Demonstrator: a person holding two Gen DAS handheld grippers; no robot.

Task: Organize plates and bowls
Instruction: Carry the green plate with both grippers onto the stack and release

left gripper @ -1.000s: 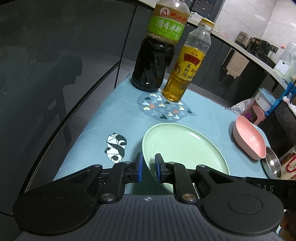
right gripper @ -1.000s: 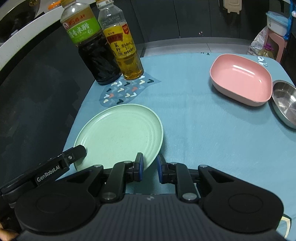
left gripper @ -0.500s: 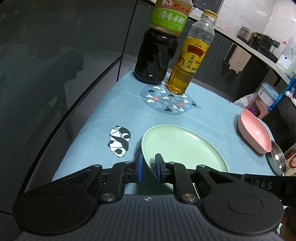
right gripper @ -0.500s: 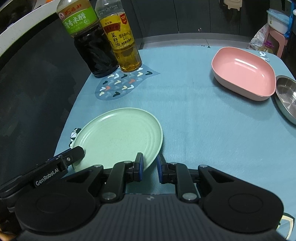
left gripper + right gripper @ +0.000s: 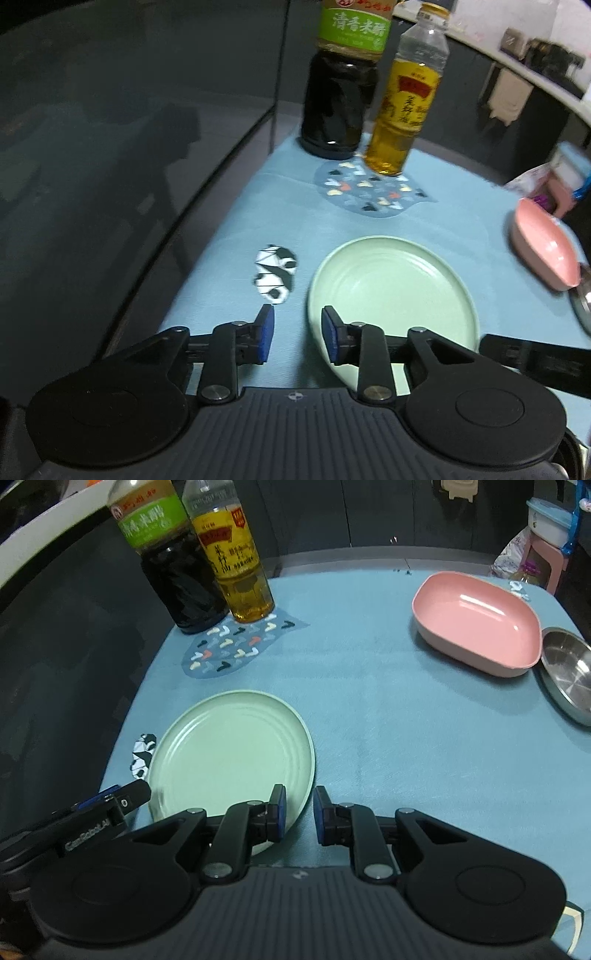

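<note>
Left gripper (image 5: 297, 338): jaws are held apart, with nothing clamped; the green plate's near left rim is seen between the blue pads, close to the right one.
Right gripper (image 5: 298, 814): jaws are spread, nothing gripped; the plate's near right rim is straddled, with the left pad over the plate.
Green plate (image 5: 236, 760): laid flat on the blue tablecloth (image 5: 388, 709) at its near left part, just beside a panda print (image 5: 275, 273).
Pink bowl (image 5: 478, 622): set at the far right of the cloth, well apart from the plate.
Steel dish (image 5: 569, 675): placed just beside the pink bowl, at the right edge; contact cannot be told.
Bottles: a dark vinegar bottle (image 5: 341, 92) and a yellow oil bottle (image 5: 404, 107) are stood upright side by side at the far left, by a heart-patterned patch (image 5: 373, 192).
</note>
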